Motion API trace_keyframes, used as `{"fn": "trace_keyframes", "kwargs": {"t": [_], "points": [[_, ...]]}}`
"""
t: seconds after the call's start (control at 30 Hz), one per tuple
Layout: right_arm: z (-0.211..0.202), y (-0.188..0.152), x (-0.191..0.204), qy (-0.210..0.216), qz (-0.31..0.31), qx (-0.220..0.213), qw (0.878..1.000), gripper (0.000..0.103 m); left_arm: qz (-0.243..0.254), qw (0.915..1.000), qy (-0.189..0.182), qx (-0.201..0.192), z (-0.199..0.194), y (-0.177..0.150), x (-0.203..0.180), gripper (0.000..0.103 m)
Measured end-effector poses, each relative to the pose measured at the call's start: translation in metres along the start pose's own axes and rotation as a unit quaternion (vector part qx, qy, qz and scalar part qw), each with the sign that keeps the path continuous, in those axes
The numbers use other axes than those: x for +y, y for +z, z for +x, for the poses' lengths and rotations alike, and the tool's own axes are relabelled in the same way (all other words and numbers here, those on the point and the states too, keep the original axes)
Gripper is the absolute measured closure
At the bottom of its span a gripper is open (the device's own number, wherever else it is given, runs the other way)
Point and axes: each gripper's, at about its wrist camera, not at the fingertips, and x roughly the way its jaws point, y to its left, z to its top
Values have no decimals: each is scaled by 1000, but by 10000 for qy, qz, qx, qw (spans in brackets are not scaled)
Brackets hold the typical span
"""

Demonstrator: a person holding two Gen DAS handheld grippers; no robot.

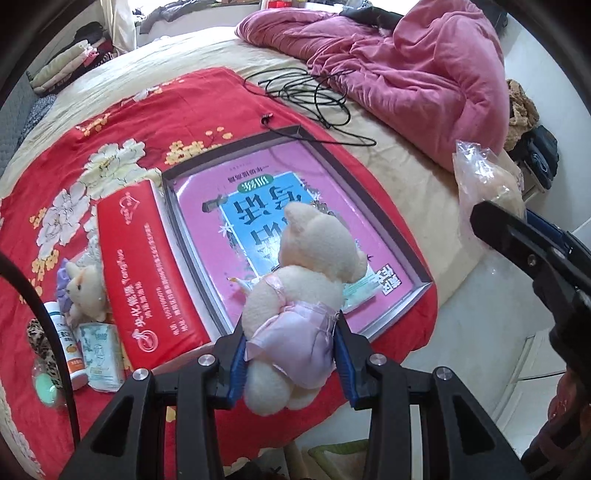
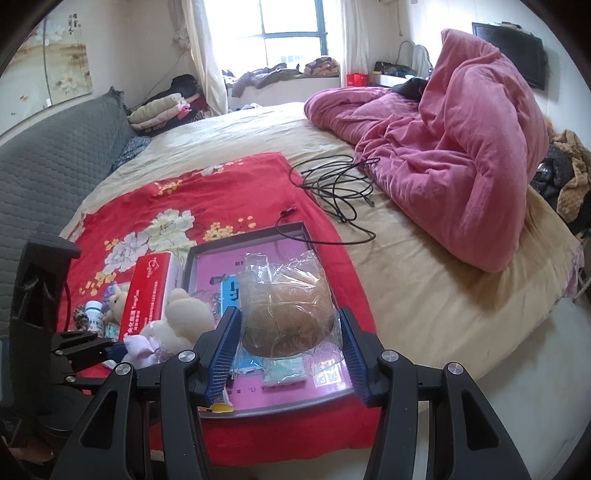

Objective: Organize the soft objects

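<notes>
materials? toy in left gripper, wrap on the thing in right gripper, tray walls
Plush toy: cream fuzzy pile, satiny lilac dress, sheen visible. Wrap: clear crinkly plastic film, glare creases; brownish contents unclear. Tray: looks like cardboard, grey matte walls, glossy pink printed sheet inside.

A wide bed (image 2: 424, 295) with a beige sheet fills the room, a red flowered cloth (image 2: 192, 199) spread over its near part and a pink quilt (image 2: 461, 158) heaped at the far right. A grey quilted headboard (image 2: 55, 162) runs along the left, under a painted flower panel (image 2: 48, 62) on the cream wall. Daylight pours through a dark-framed window (image 2: 288, 33) hung with pale curtains (image 2: 199, 48); clothes lie piled on the sill. What seems to be a dark screen (image 2: 517, 62) hangs on the right wall. The floor (image 1: 480, 350) is pale and glossy.
</notes>
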Motion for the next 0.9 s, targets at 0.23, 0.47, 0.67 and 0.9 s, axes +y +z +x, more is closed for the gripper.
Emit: {"fn": "trace_keyframes", "kwargs": {"t": [0.23, 0.47, 0.67, 0.9], "points": [[18, -4, -5, 18, -58, 187, 9998, 48, -40, 9999, -7, 120, 19, 4, -2, 62], [41, -16, -14, -20, -23, 426, 9991, 48, 2, 9996, -57, 263, 36, 8, -4, 62], [61, -26, -21, -33, -53, 673, 9977, 48, 55, 9993, -101, 355, 49, 11, -8, 62], [81, -35, -26, -30, -170, 913, 9957, 48, 162, 9985, -52, 519, 65, 5, -14, 62]]}}
